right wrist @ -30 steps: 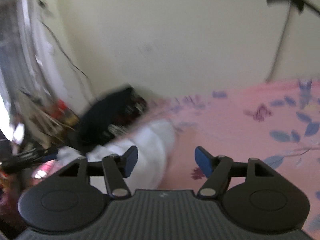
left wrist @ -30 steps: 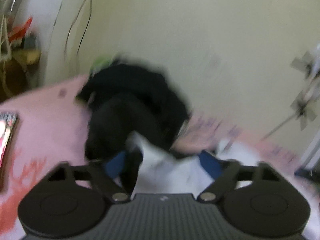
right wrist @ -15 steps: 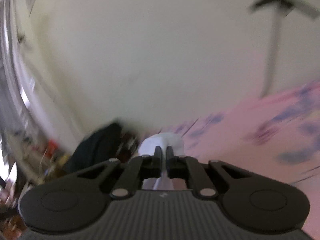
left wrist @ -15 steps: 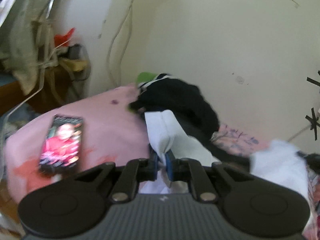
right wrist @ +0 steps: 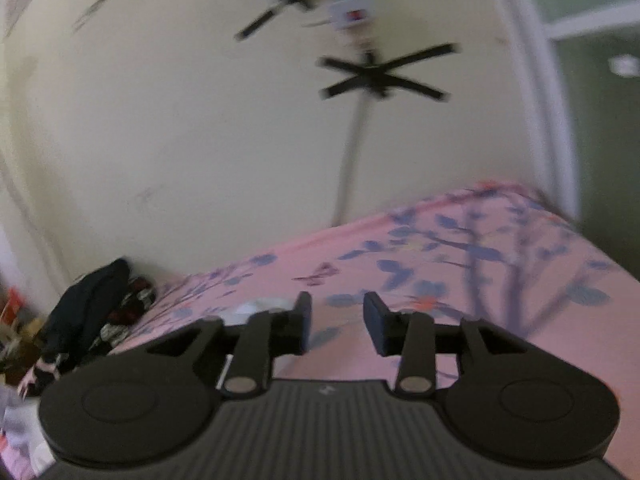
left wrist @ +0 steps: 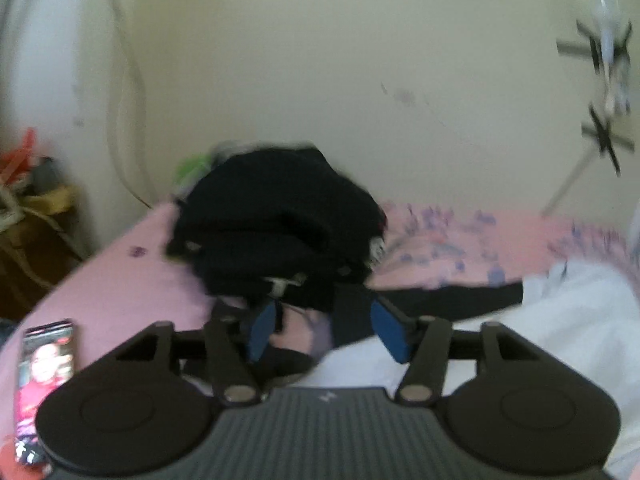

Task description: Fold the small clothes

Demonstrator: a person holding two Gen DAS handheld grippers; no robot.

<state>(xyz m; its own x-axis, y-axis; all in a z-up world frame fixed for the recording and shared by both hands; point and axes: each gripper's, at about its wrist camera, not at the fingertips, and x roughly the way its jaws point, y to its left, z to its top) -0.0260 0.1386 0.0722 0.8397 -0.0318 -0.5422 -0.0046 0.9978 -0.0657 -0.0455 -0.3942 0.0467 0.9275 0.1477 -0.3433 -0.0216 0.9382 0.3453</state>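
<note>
A white garment (left wrist: 560, 320) with a black band lies crumpled on the pink bed at the right of the left wrist view. My left gripper (left wrist: 326, 332) is open and empty just above its left end. A pile of black clothes (left wrist: 280, 224) sits behind it against the wall. In the right wrist view, my right gripper (right wrist: 336, 326) is open and empty over the pink floral sheet (right wrist: 480, 264). A bit of white cloth (right wrist: 260, 306) shows behind its left finger. The black pile (right wrist: 92, 304) is at far left.
A phone (left wrist: 42, 376) with a lit screen lies on the bed at the lower left. The cream wall (left wrist: 320, 60) stands close behind the bed. A cluttered side table (left wrist: 28, 200) stands at the left. A white door frame (right wrist: 536, 100) rises at the right.
Both grippers were shut on the white garment half a second ago. Both have opened and let it go, and it has dropped onto the bed.
</note>
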